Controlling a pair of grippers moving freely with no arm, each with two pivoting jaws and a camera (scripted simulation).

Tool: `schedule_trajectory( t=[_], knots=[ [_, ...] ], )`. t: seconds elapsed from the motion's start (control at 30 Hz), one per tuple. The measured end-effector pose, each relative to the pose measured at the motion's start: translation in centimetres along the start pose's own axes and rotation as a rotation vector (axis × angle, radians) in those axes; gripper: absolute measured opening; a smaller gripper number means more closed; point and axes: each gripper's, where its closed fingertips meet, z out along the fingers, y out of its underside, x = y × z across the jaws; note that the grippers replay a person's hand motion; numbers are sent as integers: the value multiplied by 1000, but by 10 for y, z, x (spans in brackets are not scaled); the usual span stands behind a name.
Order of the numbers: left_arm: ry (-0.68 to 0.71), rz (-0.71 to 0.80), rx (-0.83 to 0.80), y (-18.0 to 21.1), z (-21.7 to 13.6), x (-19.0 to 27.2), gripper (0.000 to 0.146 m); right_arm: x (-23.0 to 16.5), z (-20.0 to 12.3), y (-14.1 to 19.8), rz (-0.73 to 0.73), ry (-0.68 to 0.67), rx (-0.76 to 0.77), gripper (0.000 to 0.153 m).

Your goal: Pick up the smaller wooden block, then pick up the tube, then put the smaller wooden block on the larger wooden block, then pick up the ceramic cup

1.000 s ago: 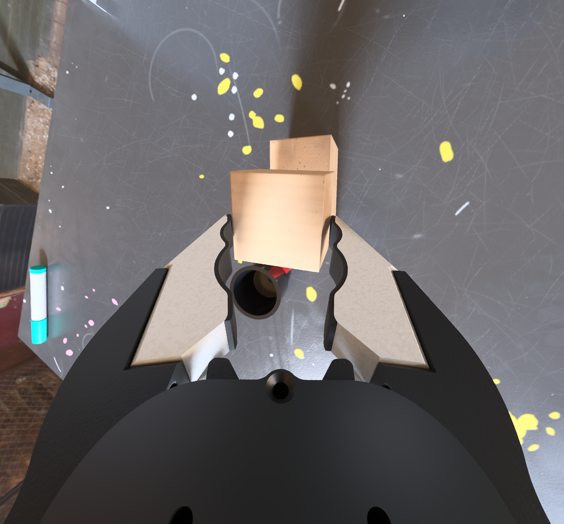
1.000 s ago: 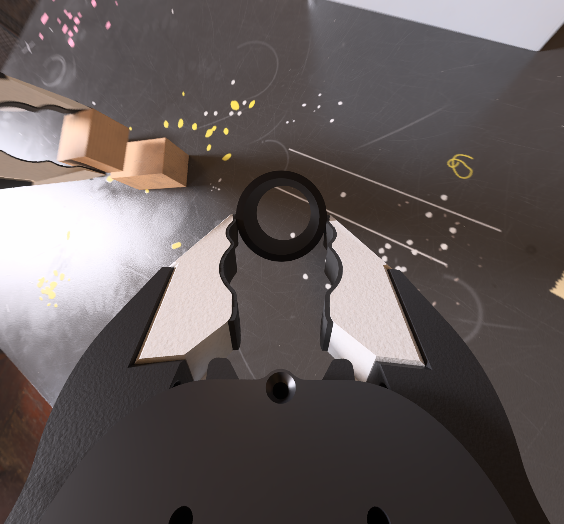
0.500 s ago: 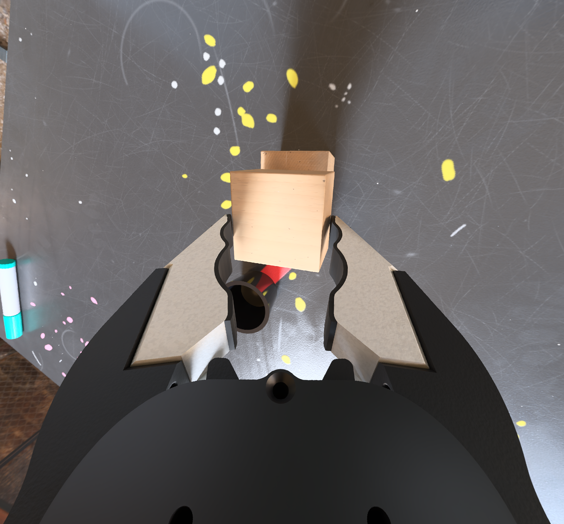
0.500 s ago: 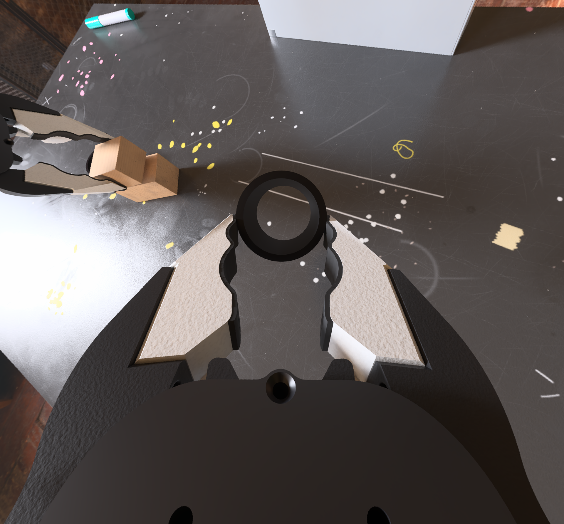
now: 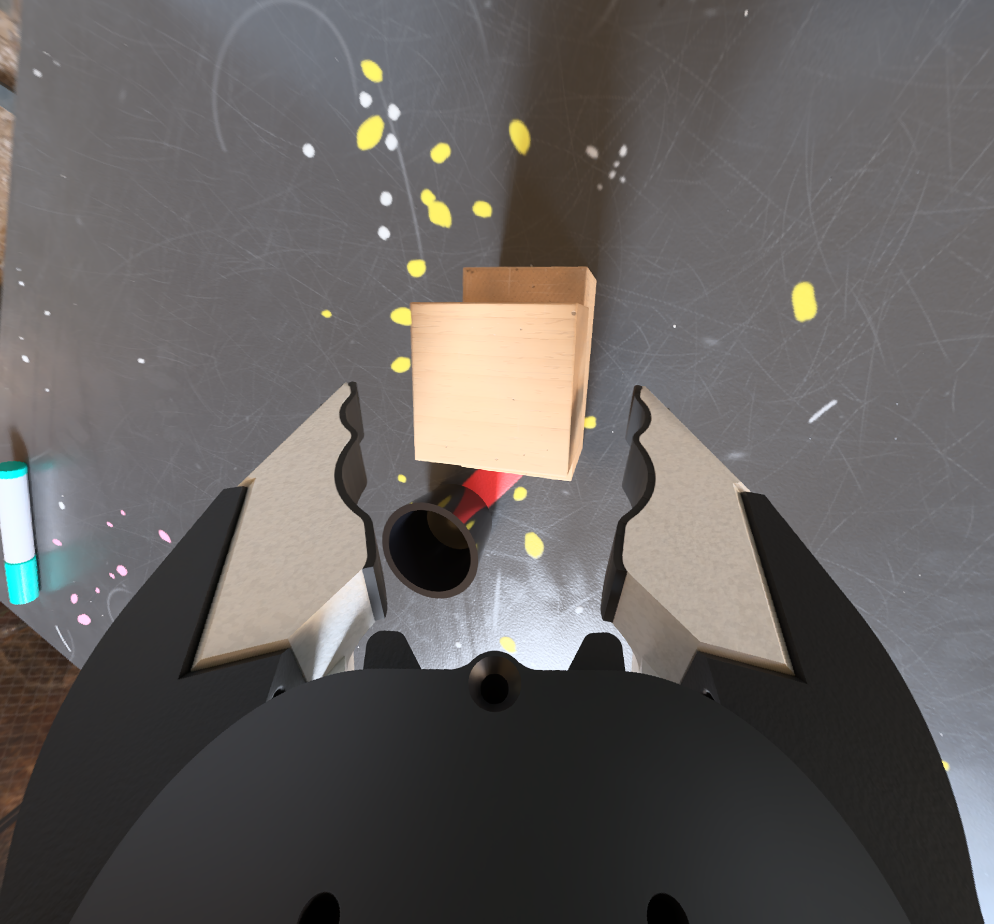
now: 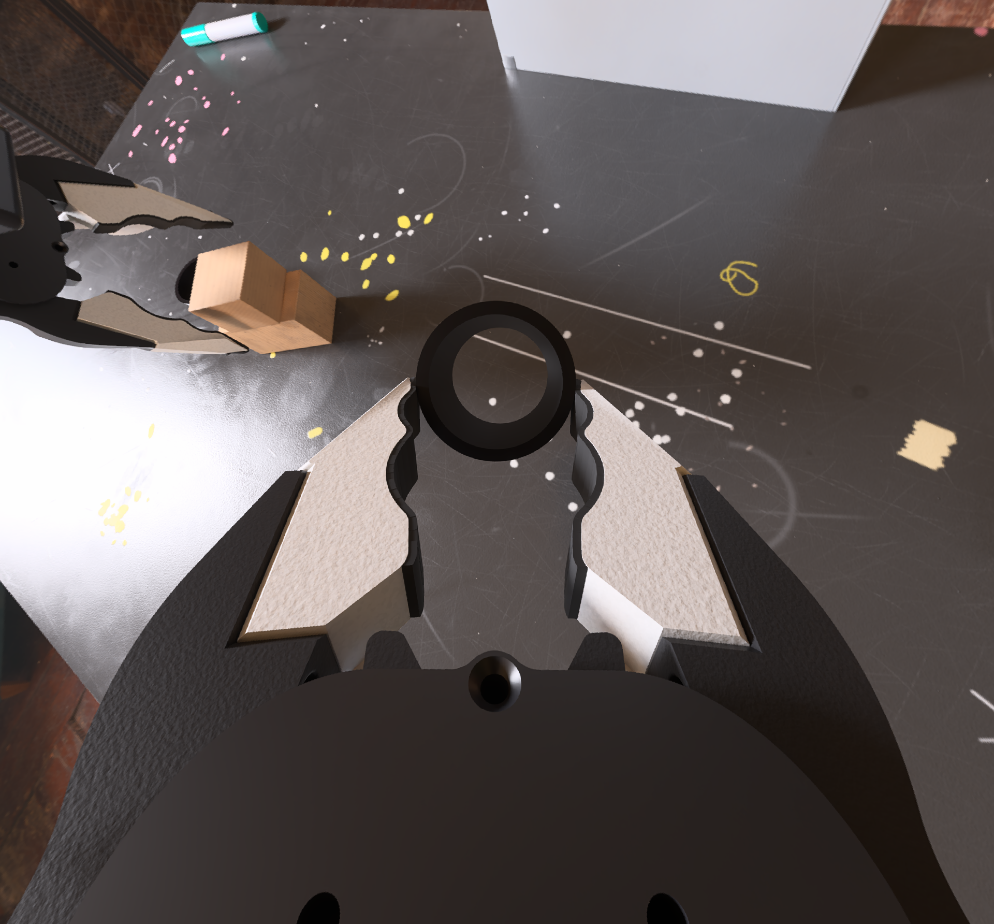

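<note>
Left gripper (image 5: 494, 403) spread, jaws clear of the smaller wooden block (image 5: 492, 387), which sits on the larger wooden block (image 5: 524, 284) just ahead; it should back straight out without nudging the stack. Right gripper (image 6: 494, 392) pinches the tube (image 6: 494, 380). Only the left view shows a dark, red-banded object, possibly the cup (image 5: 430, 548), below the fingers
</note>
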Motion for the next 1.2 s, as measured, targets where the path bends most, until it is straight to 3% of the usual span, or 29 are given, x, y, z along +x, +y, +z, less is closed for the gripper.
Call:
schedule_trajectory(
  t=[0.2,0.3,0.43,0.53,0.6,0.77,0.83,1.0,1.1,1.2],
  knots=[
    [12,-90,181,3,-35,-7,112,-42,-2,-25,-61,-79,94,57],
    [-30,-140,273,27,-50,-15,112,-82,-1,-46,-74,-160,170,57],
    [-73,-121,348,67,-41,-25,110,-146,14,-68,-95,-277,236,56],
    [19,-75,434,80,-31,-24,110,-180,45,-65,-174,-244,176,56],
    [8,-23,492,85,-26,-32,109,-197,70,-57,-220,-222,111,56],
    [72,25,485,96,-2,-37,94,-212,123,-38,-277,-155,-80,56],
    [88,43,482,97,6,-36,84,-216,132,-33,-277,-159,-140,56],
    [123,64,486,92,15,-32,75,-220,142,-29,-300,-112,-212,57],
    [118,92,482,90,17,-29,56,-224,148,-25,-329,-94,-258,57],
    [127,89,480,91,15,-26,55,-228,155,-26,-359,-71,-278,56]
  ],
)
